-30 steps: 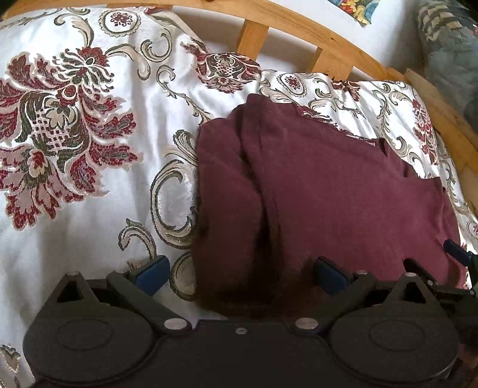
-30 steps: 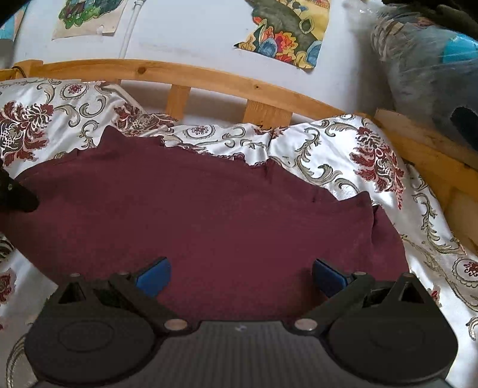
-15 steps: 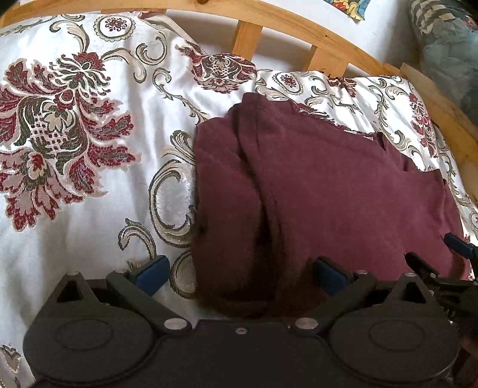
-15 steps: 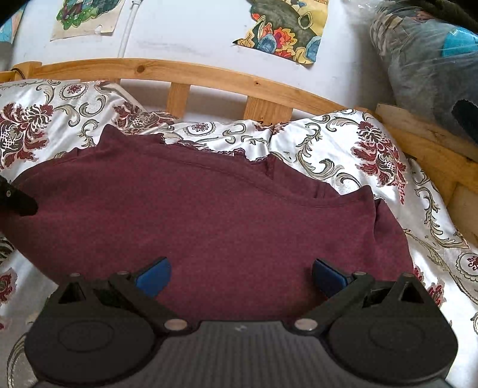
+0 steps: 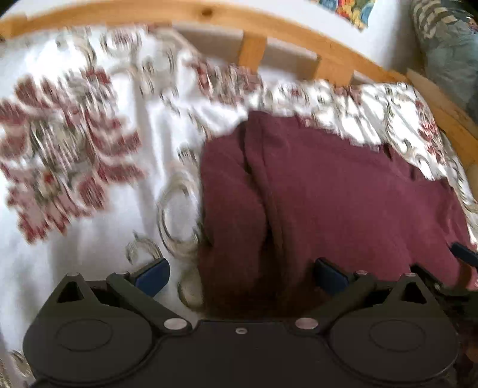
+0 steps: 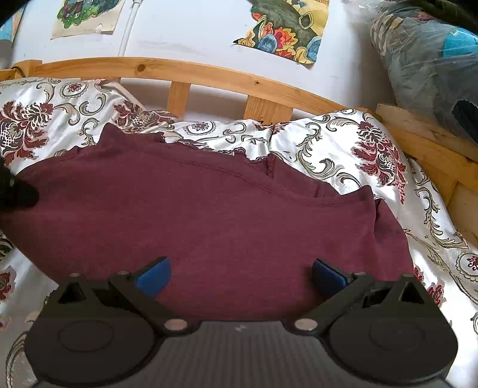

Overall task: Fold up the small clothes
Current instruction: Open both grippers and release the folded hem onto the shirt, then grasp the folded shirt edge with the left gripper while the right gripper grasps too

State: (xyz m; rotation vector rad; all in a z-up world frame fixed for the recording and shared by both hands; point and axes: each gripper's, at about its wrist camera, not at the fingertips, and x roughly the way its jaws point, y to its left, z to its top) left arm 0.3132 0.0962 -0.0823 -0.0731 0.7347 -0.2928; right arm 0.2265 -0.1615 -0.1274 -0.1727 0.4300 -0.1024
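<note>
A maroon garment lies folded on a floral bedspread. Its left side is doubled over into a thick fold. My left gripper hovers open over the garment's near left edge, one blue pad above the bedspread and the other above the cloth. My right gripper is open over the garment's near edge, holding nothing. The right gripper's tip shows at the right edge of the left wrist view. The left wrist view is motion-blurred.
A wooden slatted headboard runs behind the bed, with a wooden side rail at the right. Plastic-wrapped bundles are stacked at the far right. Posters hang on the white wall.
Both grippers have drawn back and tilted up a little, so more headboard and wall show. The garment lies unchanged. Both grippers stay open.
</note>
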